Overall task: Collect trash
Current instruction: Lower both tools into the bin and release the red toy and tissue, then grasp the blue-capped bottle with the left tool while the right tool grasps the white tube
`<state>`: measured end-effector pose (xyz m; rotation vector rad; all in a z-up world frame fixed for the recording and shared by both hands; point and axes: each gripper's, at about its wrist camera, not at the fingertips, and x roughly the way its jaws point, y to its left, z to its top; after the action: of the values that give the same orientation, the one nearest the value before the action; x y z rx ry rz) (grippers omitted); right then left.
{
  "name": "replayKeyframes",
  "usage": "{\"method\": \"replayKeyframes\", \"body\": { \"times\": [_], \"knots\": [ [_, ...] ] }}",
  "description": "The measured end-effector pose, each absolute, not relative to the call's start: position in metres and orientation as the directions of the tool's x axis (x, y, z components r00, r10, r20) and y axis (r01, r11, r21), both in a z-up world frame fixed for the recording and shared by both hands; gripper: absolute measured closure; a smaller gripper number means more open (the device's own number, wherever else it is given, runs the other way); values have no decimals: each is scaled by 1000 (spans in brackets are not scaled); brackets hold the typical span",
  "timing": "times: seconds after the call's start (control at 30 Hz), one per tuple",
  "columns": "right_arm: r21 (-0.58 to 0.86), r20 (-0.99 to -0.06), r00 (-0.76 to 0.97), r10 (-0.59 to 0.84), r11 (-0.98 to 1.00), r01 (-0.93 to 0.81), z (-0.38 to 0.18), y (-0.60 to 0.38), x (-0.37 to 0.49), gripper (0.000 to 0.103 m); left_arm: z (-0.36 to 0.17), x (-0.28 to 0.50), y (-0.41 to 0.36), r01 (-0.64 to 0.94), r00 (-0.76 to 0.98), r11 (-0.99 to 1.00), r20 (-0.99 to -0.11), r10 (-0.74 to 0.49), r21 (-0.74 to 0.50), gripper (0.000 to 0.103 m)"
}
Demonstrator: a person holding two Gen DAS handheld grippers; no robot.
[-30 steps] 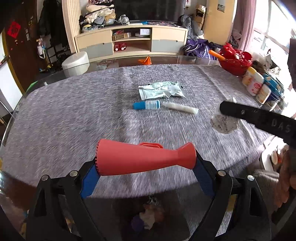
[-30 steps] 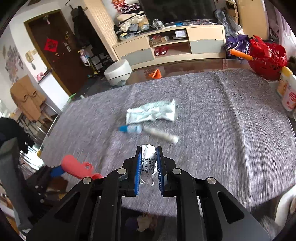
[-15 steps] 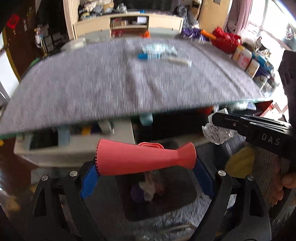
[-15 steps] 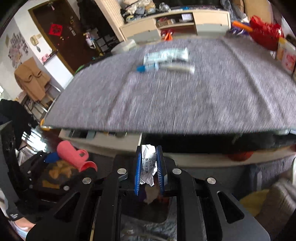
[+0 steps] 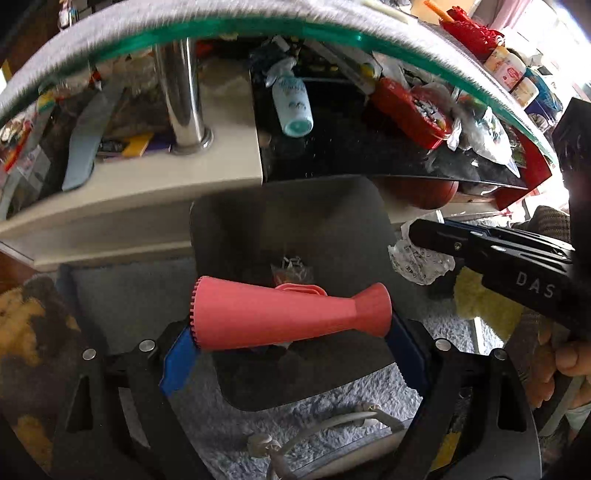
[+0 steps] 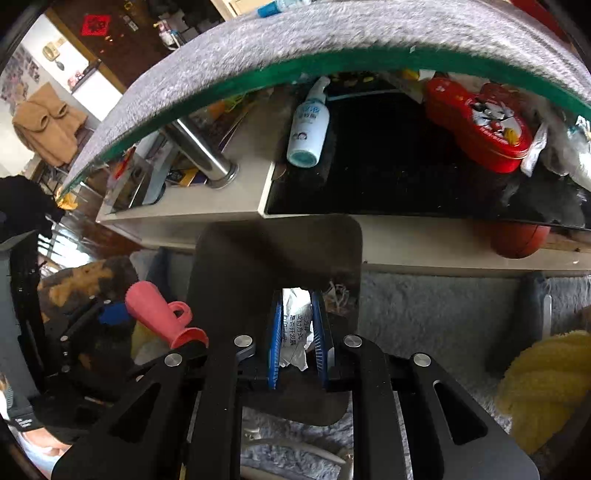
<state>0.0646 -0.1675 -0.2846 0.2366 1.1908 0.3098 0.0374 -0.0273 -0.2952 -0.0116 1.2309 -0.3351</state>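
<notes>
My left gripper is shut lengthwise on a pink funnel-shaped plastic piece, which lies crosswise between the blue pads. In the right wrist view the same pink piece shows at the lower left. My right gripper is shut on a crumpled white wrapper with printed text. From the left wrist view that wrapper hangs at the right gripper's tip. Both grippers point down over a dark bin on the floor, beside the table. Some scraps lie inside the bin.
The glass table edge with its grey cloth arches overhead. On the shelf below are a spray bottle, a red tin and a chrome leg. A grey rug, a cable and a yellow fluffy item surround the bin.
Both grippers have sunk from above the tabletop to below its edge, over the bin. The pink piece and the wrapper stay gripped as before.
</notes>
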Motion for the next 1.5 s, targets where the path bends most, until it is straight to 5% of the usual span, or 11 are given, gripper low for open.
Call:
{"method": "replayKeyframes", "body": {
  "times": [0.23,0.33,0.5,0.67,1.17,1.5],
  "knots": [
    [358,-870,325,372,928,-103,-289,-164,68,82,-304,37,-30,264,258,941,-924,-282,-214,18],
    [371,-866,331,375,925,-80,-290,-170,69,51,-306,38,-29,253,261,946,-927,-270,-205,12],
    [377,-860,349,373,924,-58,-286,-177,70,44,-302,40,-26,238,285,953,-925,-253,-187,8],
    [376,-853,387,351,926,-11,-275,-193,71,26,-296,41,-27,231,300,958,-924,-237,-170,8],
    [384,-748,582,318,923,-11,-168,-235,104,20,-192,77,-40,218,457,962,-854,-249,-163,8],
    [305,-749,619,239,952,1,-148,-256,175,20,-156,148,-34,162,520,980,-834,-184,-115,8]
  ]
}}
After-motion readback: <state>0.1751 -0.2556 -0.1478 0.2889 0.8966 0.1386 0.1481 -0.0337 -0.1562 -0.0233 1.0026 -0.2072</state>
